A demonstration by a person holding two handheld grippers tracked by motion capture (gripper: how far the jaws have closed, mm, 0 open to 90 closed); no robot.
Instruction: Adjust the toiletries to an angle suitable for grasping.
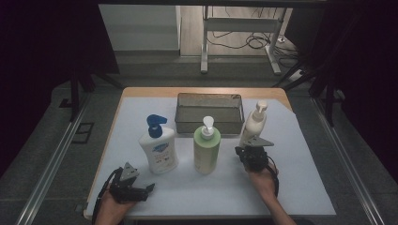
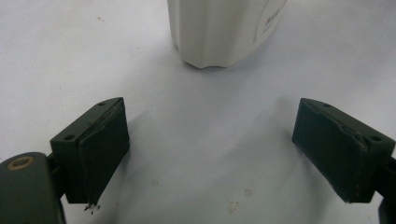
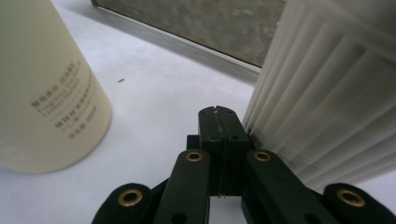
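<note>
While both grippers sit low on the table, three bottles stand ahead.
Left gripper rests at the near edge, jaws wide apart and empty, below the blue-pump bottle. Right gripper has its jaws pressed together, holding nothing, tips just beside the ribbed white bottle. Green bottle stands between them; the mesh tray lies beyond.

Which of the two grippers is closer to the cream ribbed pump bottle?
Right. The right gripper sits against the cream pump bottle base; the left gripper rests near the table's front edge, beyond the other two bottles.
</note>
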